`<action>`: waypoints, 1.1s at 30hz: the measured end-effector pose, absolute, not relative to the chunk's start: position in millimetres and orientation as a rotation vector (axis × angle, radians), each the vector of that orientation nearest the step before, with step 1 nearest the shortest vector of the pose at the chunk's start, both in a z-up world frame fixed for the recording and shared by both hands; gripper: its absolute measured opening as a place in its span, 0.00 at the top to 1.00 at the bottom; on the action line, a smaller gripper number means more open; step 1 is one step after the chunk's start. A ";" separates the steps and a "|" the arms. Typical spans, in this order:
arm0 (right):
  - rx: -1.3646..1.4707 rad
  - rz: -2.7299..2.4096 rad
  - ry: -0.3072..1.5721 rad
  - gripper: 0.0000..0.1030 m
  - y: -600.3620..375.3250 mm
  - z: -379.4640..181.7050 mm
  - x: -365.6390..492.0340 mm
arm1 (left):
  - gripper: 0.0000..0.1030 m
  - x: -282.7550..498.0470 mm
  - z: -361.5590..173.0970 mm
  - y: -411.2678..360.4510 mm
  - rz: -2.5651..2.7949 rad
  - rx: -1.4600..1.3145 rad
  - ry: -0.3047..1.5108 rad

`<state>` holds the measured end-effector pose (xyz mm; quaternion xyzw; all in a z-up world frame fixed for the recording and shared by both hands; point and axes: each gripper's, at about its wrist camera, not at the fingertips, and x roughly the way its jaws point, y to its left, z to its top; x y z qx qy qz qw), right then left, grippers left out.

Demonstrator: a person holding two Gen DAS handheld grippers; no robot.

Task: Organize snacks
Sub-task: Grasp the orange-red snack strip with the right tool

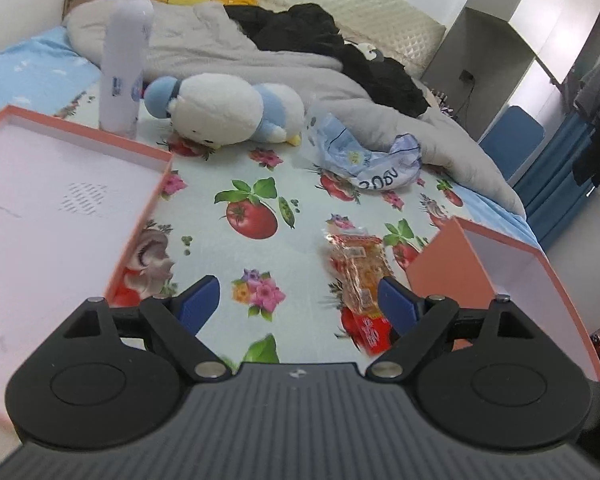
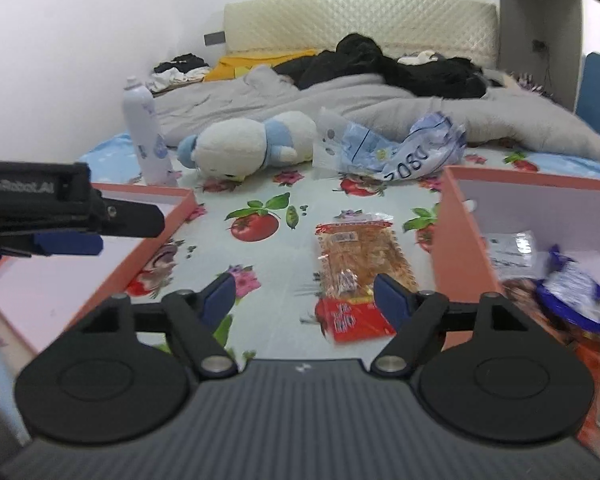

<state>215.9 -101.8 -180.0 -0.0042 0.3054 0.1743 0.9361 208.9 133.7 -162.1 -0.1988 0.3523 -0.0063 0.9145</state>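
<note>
An orange and red snack packet [image 1: 358, 276] [image 2: 360, 268] lies flat on the fruit-print cloth between two salmon-edged boxes. My left gripper [image 1: 298, 292] hovers open above the cloth, and its right finger overlaps the packet's edge in the picture. My right gripper [image 2: 303, 284] is open too, low over the near end of the same packet, with nothing pressed between its pads. The left gripper [image 2: 96, 236] shows side-on over the left box [image 2: 160, 196]. The right box [image 2: 452, 248] holds several snack packets [image 2: 572, 288].
A crumpled blue and white plastic bag [image 1: 364, 156] [image 2: 400, 148], a white and blue plush toy [image 1: 228, 108] [image 2: 244, 144] and a tall white bottle [image 1: 124, 64] [image 2: 146, 136] sit at the cloth's far edge. Behind them lie a grey duvet [image 2: 360, 96] and black clothes [image 2: 364, 56].
</note>
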 end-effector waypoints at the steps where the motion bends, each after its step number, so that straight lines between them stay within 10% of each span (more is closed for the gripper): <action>1: -0.005 0.353 0.636 0.25 -99.3 -185.5 227.1 | 0.14 216.9 -166.4 134.7 -0.012 -0.407 0.725; 21: -0.156 0.269 0.675 0.27 -75.5 -266.5 303.5 | 0.40 316.2 -246.1 148.6 -0.090 -0.559 0.841; 29: -0.060 0.219 0.686 0.77 -86.6 -257.7 308.6 | 0.40 326.1 -250.3 139.1 -0.133 -0.546 0.868; 33: 0.034 0.190 0.670 0.82 -98.8 -242.3 303.3 | 0.39 333.7 -252.1 131.7 -0.158 -0.564 0.871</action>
